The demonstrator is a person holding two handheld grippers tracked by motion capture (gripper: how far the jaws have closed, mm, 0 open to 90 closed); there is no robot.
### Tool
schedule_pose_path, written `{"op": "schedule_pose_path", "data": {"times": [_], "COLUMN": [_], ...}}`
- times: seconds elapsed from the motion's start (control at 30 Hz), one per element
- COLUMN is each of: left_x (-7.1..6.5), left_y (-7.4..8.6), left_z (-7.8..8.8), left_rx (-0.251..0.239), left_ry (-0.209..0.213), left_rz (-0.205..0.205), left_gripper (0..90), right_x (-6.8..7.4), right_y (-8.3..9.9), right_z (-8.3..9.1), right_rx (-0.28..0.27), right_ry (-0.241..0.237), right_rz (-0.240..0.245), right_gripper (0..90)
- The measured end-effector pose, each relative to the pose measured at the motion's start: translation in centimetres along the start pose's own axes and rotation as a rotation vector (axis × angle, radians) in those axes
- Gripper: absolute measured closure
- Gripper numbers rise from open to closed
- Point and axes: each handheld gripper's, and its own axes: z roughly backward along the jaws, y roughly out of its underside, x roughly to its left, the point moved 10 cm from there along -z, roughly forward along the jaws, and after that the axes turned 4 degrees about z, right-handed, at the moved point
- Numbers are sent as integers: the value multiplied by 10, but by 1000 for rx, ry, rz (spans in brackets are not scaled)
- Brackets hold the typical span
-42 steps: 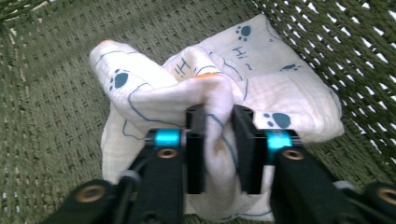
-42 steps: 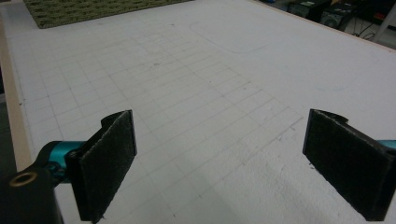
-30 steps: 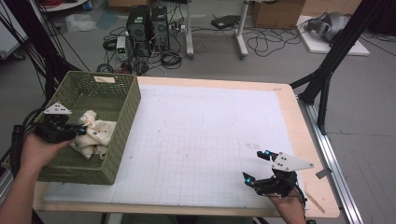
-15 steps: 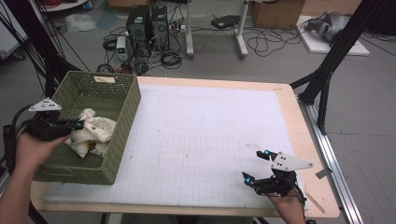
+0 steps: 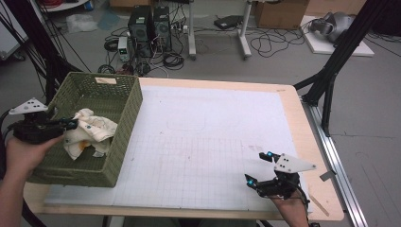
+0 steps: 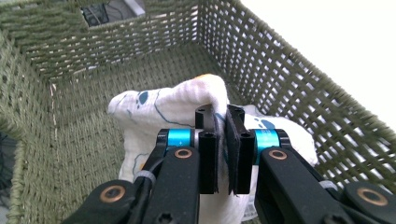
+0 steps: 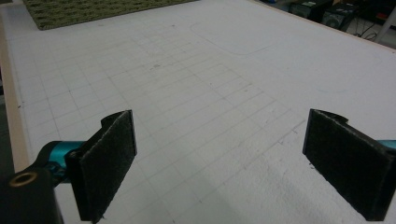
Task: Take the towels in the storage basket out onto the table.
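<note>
Left claw [image 6: 223, 154] on crumpled printed cloth [image 6: 168, 105]

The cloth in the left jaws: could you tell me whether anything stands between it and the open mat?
Yes: the basket's right wall stands between the cloth and the mat; the left gripper holds the cloth inside the basket.

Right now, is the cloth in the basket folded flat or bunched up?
Bunched up. The cloth hangs crumpled from the shut left gripper, its lower part inside the basket.
</note>
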Motion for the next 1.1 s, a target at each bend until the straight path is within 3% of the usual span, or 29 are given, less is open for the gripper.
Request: {"op": "schedule_pose_path", "data": {"times": [0.27,0.7,1.1], "left_x": [-4,-2,-2], "left_y": [-9,-27,-41], "left_z": [7,27,43], "left_rx": [-33,-115,-152], "left_ry": [7,6,-5], "left_rz": [-11,7,-2], "left_gripper": [845,846,847], "right_x": [-2,-3,-5], "right_y": [0,0,-1], "right_z": [0,1,1], "right_rx": [-1,-7,-10], "right_ry": [4,6,11], "right_rz": [-3,-2,-3], "right_gripper": [89,89,90]}}
